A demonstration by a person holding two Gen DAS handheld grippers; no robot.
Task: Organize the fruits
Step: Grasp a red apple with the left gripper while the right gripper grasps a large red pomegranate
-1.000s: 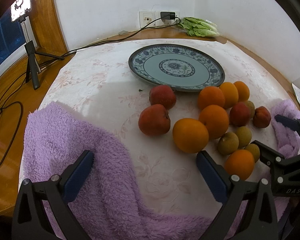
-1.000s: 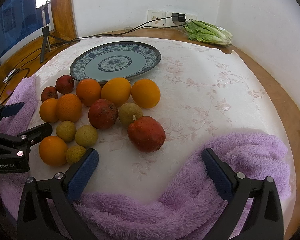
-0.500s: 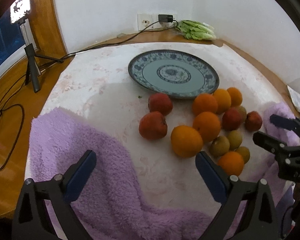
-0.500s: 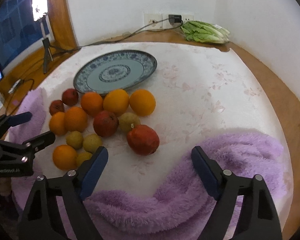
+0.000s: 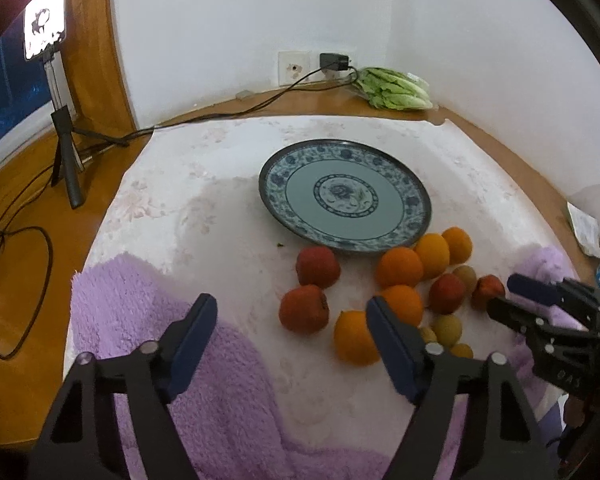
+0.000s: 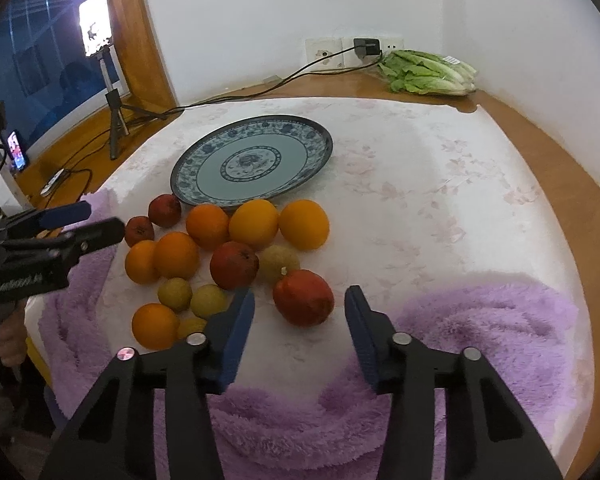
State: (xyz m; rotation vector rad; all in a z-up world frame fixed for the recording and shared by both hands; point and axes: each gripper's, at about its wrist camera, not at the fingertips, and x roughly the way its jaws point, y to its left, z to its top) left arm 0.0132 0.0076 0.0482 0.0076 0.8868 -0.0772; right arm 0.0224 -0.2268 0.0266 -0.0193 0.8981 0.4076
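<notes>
A blue-patterned plate (image 5: pixel 272 184) (image 6: pixel 188 172) lies bare on the white cloth. In front of it is a loose cluster of fruit: several oranges (image 5: pixel 400 268) (image 6: pixel 303 224), red fruits (image 5: pixel 304 314) (image 6: pixel 303 298) and small yellow-green fruits (image 6: pixel 175 294). My left gripper (image 5: pixel 292 340) (image 6: pixel 100 219) hovers over the near edge of the cluster. Its jaws are closing and nothing is pressed between them. My right gripper (image 6: pixel 300 332) (image 5: pixel 506 296) hangs just short of the nearest red fruit. Its jaws are also closing, with no fruit between them.
A purple towel (image 5: pixel 148 320) (image 6: pixel 480 320) lies along the table's near edge. Lettuce (image 6: pixel 428 72) sits at the back corner by a wall socket with a charger (image 5: pixel 334 62) and cable. A light on a tripod (image 5: pixel 64 140) stands left. Papers (image 5: pixel 588 224) lie at right.
The jaws of both grippers have narrowed, the right more than the left. The left gripper has risen, so the fruit and plate look smaller and farther away.
</notes>
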